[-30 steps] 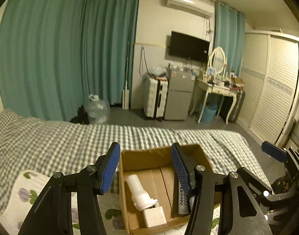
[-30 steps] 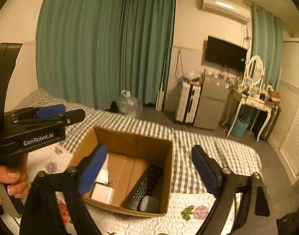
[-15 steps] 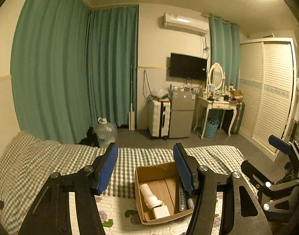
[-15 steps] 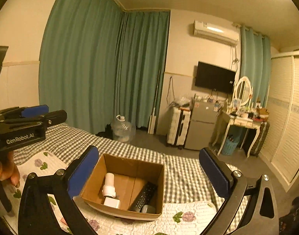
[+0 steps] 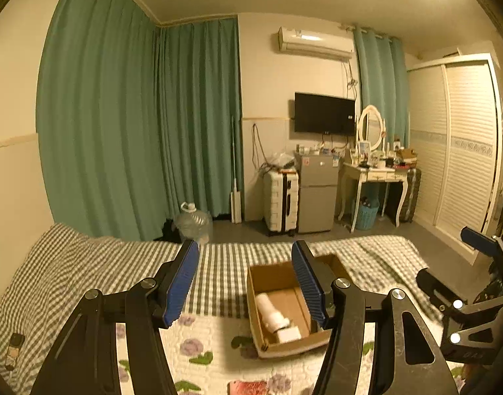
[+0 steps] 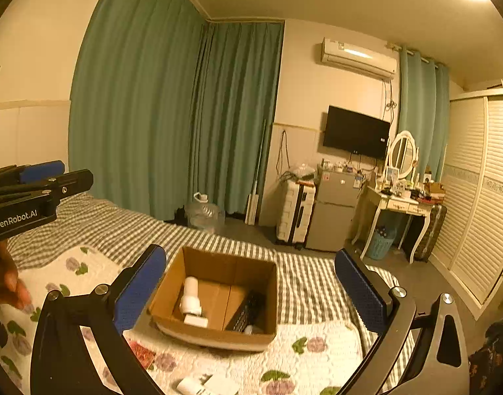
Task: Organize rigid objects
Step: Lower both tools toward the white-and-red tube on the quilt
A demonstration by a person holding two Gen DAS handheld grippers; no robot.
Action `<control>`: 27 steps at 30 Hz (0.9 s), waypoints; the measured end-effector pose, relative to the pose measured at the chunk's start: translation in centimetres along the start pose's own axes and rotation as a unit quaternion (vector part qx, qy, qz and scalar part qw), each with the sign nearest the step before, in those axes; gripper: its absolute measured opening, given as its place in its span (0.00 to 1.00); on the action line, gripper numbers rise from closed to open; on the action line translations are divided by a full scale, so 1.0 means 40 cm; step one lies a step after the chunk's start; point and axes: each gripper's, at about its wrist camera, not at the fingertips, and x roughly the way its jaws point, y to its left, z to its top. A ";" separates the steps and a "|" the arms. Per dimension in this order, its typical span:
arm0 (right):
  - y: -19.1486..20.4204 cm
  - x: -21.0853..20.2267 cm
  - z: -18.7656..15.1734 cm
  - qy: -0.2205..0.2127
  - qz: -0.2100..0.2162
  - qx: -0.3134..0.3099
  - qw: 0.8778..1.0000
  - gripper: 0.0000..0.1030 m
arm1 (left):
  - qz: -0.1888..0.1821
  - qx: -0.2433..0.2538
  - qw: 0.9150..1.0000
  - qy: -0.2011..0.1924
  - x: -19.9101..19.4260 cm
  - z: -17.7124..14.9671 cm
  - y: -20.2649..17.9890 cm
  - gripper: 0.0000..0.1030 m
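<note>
An open cardboard box (image 6: 218, 332) sits on the bed; it also shows in the left wrist view (image 5: 271, 276). Inside lie a white bottle (image 6: 189, 298), a small white block (image 6: 196, 321), a black remote (image 6: 246, 311) and a small grey item (image 6: 251, 329). The bottle shows in the left wrist view (image 5: 268, 309) too. My left gripper (image 5: 245, 283) is open and empty, held well above and behind the box. My right gripper (image 6: 251, 293) is open wide and empty, also raised back from the box.
The bed has a floral quilt (image 6: 317, 362) and a checked blanket (image 5: 103, 263). A white item (image 6: 198, 383) and a red item (image 5: 248, 388) lie on the quilt at the near edge. A small object (image 5: 14, 349) lies far left. Furniture stands beyond the bed.
Both grippers have pulled back and up from the box, which now looks smaller and farther. Both stay open and empty.
</note>
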 end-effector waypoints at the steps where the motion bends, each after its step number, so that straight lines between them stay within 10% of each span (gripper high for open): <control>1: 0.000 -0.001 -0.011 0.003 0.001 0.001 1.000 1.00 | 0.002 0.002 1.000 0.008 0.006 -0.013 -0.001 0.60; 15: -0.010 0.115 -0.193 0.092 -0.006 0.014 0.996 1.00 | -0.034 0.005 0.991 0.132 0.130 -0.244 -0.041 0.60; 27: -0.081 0.236 -0.336 0.161 -0.021 0.015 0.987 1.00 | -0.135 0.013 0.961 0.240 0.230 -0.423 -0.214 0.60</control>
